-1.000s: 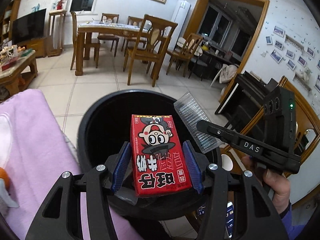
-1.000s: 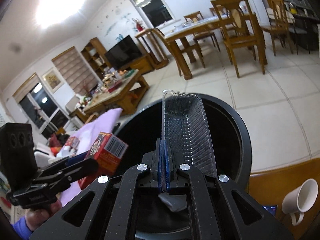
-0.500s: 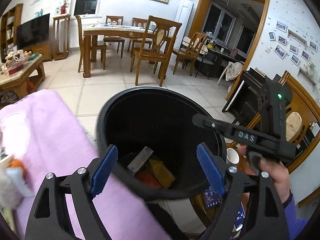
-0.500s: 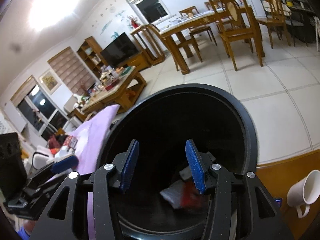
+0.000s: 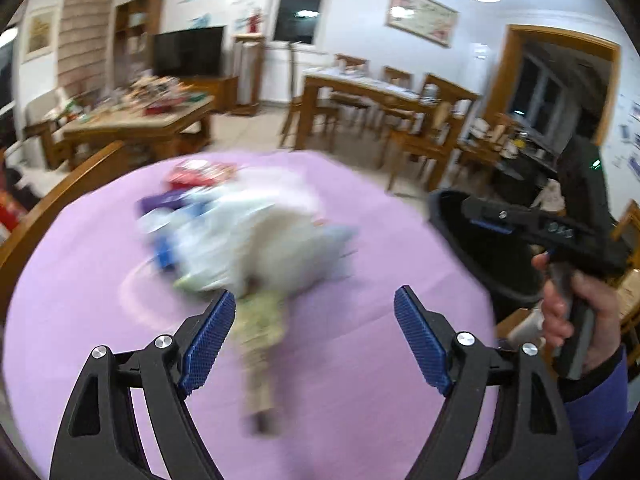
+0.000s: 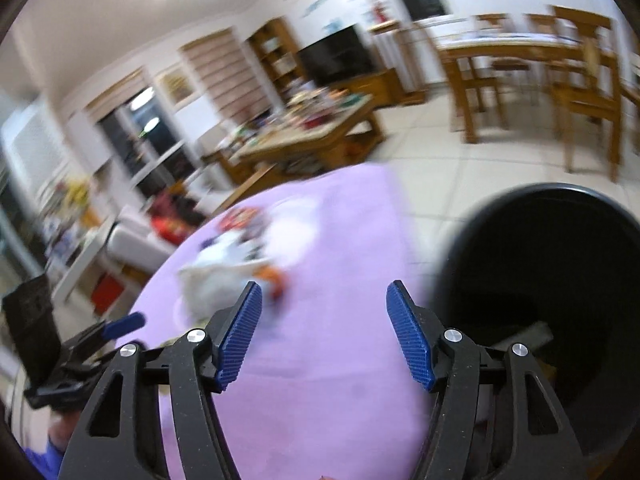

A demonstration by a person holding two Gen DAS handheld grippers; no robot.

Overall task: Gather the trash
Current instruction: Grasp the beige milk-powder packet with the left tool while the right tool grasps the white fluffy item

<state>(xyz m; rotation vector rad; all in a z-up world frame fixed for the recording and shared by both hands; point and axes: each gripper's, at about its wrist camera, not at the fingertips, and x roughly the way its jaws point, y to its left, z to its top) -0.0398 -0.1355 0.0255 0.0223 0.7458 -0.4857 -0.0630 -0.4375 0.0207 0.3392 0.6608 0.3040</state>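
A blurred pile of trash (image 5: 248, 232) lies on the purple tablecloth (image 5: 380, 248): white plastic, blue and red wrappers, and a long greenish wrapper (image 5: 260, 336) nearest me. My left gripper (image 5: 314, 336) is open and empty just short of the pile. My right gripper (image 6: 324, 332) is open and empty over the cloth's edge, with the black bin (image 6: 560, 280) to its right. The pile also shows in the right wrist view (image 6: 228, 268). Trash lies at the bin's bottom (image 6: 528, 332). The right gripper appears at the right of the left wrist view (image 5: 488, 220).
A cluttered wooden coffee table (image 5: 140, 120) stands beyond the cloth. A dining table with chairs (image 5: 384, 96) is at the back right. A wooden rail (image 5: 60, 200) curves along the cloth's left edge. Both views are motion-blurred.
Both grippers let go of the red carton and the clear tray over the bin, opened, and swung left from the bin toward the trash pile on the purple cloth.
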